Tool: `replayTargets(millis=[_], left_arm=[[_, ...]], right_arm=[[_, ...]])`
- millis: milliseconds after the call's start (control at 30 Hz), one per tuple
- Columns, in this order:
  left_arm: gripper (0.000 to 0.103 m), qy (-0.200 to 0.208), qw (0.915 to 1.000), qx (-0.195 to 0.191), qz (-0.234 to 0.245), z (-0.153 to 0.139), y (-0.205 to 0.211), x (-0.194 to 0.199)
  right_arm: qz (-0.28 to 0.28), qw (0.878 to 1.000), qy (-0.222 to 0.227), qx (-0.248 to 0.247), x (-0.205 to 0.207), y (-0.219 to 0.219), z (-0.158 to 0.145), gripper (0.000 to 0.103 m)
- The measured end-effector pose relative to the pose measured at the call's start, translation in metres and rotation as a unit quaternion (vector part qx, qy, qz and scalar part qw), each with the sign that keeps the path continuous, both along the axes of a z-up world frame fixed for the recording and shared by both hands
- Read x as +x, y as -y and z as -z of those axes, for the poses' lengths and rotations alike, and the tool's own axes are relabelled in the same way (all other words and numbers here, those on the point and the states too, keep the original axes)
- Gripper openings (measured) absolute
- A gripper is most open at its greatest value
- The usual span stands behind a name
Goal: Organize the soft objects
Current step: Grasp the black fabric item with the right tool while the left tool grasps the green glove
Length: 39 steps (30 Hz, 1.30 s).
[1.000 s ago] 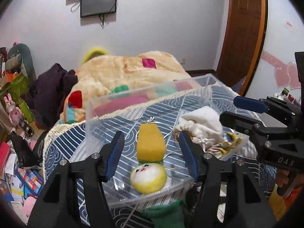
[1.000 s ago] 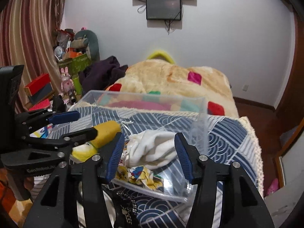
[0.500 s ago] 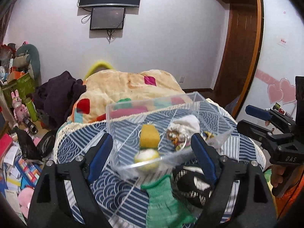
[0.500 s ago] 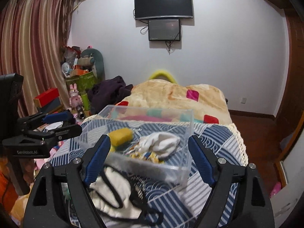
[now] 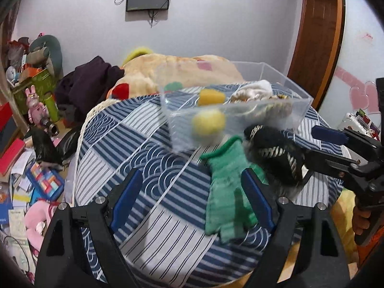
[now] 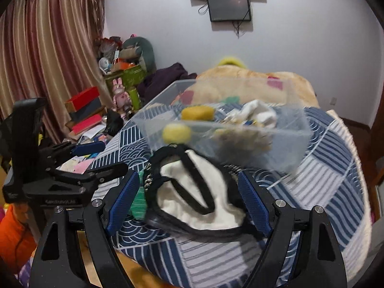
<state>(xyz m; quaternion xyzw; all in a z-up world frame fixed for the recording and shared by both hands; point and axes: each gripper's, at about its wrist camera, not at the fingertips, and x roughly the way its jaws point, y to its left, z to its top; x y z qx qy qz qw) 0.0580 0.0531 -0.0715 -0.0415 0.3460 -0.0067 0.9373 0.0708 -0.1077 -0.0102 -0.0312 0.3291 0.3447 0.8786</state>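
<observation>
While both my grippers hang over the blue patterned bedspread (image 5: 148,158), their jaws stand wide apart and grip nothing. My left gripper (image 5: 192,199) sits above the green glove (image 5: 228,192) — beside it lies the black-and-white pouch (image 6: 196,192), framed by my right gripper (image 6: 189,201). Beyond them, the clear plastic bin (image 5: 283,76) holds a yellow plush (image 5: 208,121) and white cloth (image 6: 259,112).

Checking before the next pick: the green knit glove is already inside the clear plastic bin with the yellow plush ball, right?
Not quite. The green knit glove lies on the blue patterned cloth in front of the clear plastic bin, not inside it. The yellow plush ball is in the bin. The left wrist view shows this.
</observation>
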Motion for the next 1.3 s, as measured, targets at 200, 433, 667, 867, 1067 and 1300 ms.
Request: replayTargets(millis=[200,433,667,867,1067,1300], left_arm=[[0.084,-0.001,1.0000,0.002,0.002,0.002,0.003,-0.008],[0.084,0.003,0.9995,-0.020,0.024,0.002,0.019,-0.003],[0.076,-0.006,0.9993,-0.017,0.034,0.012,0.028,0.007],[0.053,-0.024,0.9987,-0.032,0.033,0.029,0.020,0.007],[0.035,-0.017,0.9983,-0.039,0.039,0.034,0.021,0.002],[0.020,0.000,0.9980,-0.034,0.053,0.022,0.023,-0.014]], right_arm=[[0.013,1.000,-0.008,-0.022,0.010,-0.011,0.012,0.082],[0.033,0.999,-0.024,-0.026,0.013,0.009,0.022,0.081],[0.058,0.997,-0.017,-0.038,0.013,0.029,0.027,0.079],[0.058,0.997,-0.047,-0.018,0.022,0.046,0.035,0.068],[0.049,0.998,-0.029,-0.024,0.014,0.043,0.033,0.038],[0.051,0.999,-0.014,0.004,0.007,0.053,0.018,0.010]])
